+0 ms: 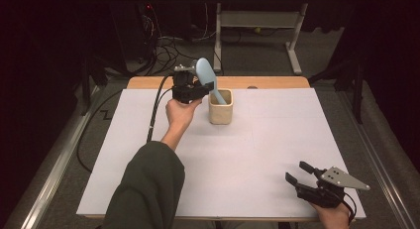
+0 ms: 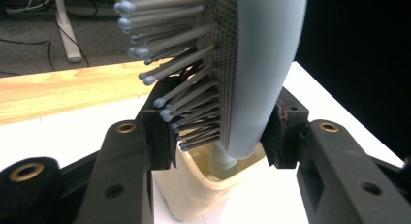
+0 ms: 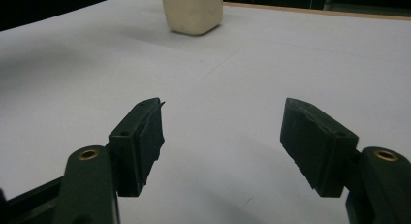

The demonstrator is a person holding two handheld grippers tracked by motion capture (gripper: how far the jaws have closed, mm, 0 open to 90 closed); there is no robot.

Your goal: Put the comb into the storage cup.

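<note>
A pale blue hairbrush (image 1: pixel 205 75) stands tilted with its handle down inside a cream square cup (image 1: pixel 221 107) at the far middle of the white table (image 1: pixel 277 135). My left gripper (image 1: pixel 194 88) is shut on the brush head, just left of the cup. In the left gripper view the pads clamp the brush head (image 2: pixel 261 78) from both sides, its grey bristles (image 2: pixel 169 88) pointing left, and the cup (image 2: pixel 203 190) sits below. My right gripper (image 1: pixel 297 172) rests open near the table's front right corner, with nothing between its jaws (image 3: pixel 223 136). The cup (image 3: pixel 192 10) stands far ahead of it.
A wooden strip (image 1: pixel 247 82) runs along the table's far edge. Behind it are cables (image 1: pixel 168 48) on the floor and a white desk frame (image 1: pixel 292 40). A black cable (image 1: pixel 154 115) trails from the left gripper across the table's left part.
</note>
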